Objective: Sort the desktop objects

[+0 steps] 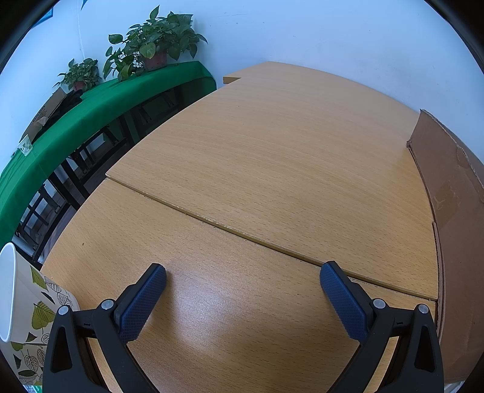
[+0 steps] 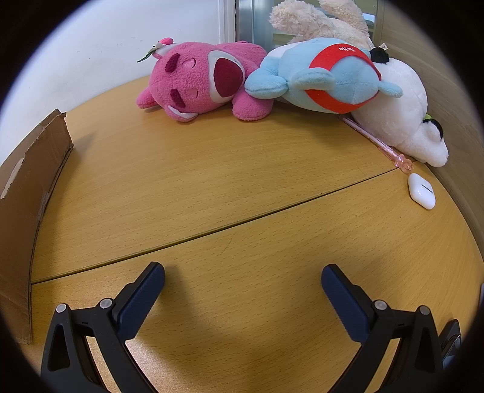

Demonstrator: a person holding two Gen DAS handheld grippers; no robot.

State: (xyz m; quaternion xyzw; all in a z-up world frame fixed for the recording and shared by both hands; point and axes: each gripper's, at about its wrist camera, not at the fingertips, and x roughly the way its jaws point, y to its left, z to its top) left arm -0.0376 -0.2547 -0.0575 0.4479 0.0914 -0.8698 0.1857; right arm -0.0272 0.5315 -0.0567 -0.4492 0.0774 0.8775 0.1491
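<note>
Right wrist view shows the right gripper (image 2: 243, 279) with its fingers spread wide apart and nothing between them, hovering over bare wooden desk (image 2: 211, 187). Along the far edge the items to sort lie in a heap: a pink plush bear (image 2: 199, 81) on its side, a blue plush with a red band (image 2: 326, 77) leaning against it, a white plush (image 2: 402, 118) just beside that, and a cream plush (image 2: 317, 21) behind them. A pink pen (image 2: 378, 142) pokes out from under the white plush, and a white earbud case (image 2: 421, 191) lies near the pen's tip. A cardboard box (image 2: 27, 193) stands at the left.

From the left wrist, the left gripper (image 1: 243, 278) is likewise spread and empty above the desk, with the same box (image 1: 447, 205) at its right and a leaf-patterned paper cup (image 1: 27, 305) at its left edge.

Judging by this, sorting has barely begun: every visible item sits on the desk, none is gripped, and the box's inside is hidden, so I cannot tell whether anything is in it. All the plush toys, the pen and the case appear left to do.
</note>
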